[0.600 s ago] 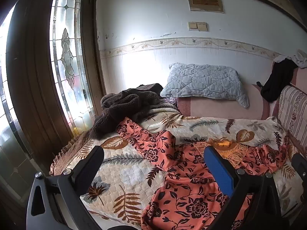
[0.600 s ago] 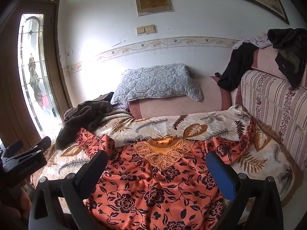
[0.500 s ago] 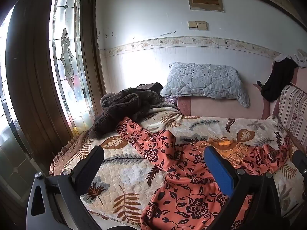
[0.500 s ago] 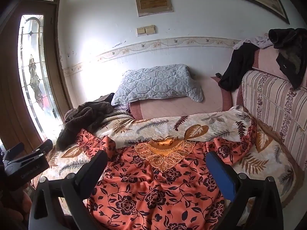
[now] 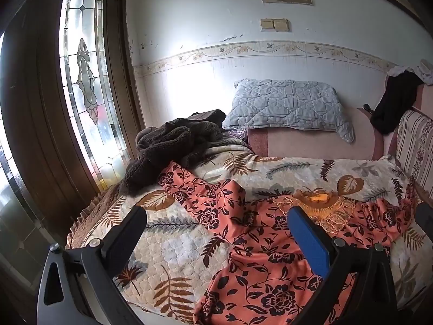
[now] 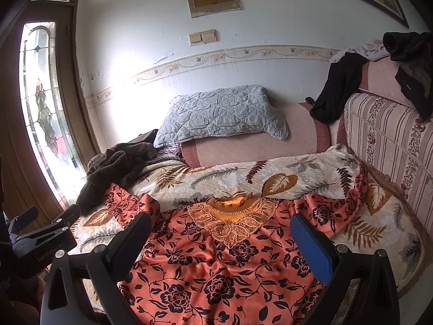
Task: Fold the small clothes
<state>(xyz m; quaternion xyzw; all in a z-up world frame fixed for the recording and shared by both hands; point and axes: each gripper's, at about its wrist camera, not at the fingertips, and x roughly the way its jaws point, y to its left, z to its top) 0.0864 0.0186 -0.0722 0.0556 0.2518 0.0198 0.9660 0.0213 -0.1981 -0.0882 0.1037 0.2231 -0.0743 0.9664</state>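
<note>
Right wrist view: our orange floral blouse point(image 6: 216, 265) lies spread across the lower centre on the leaf-print cover point(image 6: 243, 173), ready to fold. Right gripper point(image 6: 220, 234) and left gripper point(image 5: 216, 224) hover with jaws wide apart, nothing held, lined up for a first pinch.

Left gripper point(image 5: 216, 230) jaws spread wide, nothing between them, tilted downward; one finger black, the other with a blue pad point(image 5: 308, 241). Right gripper point(image 6: 220, 233) same: jaws wide apart, empty, angled down. Left gripper's body also shows at the right wrist view's left edge.
</note>
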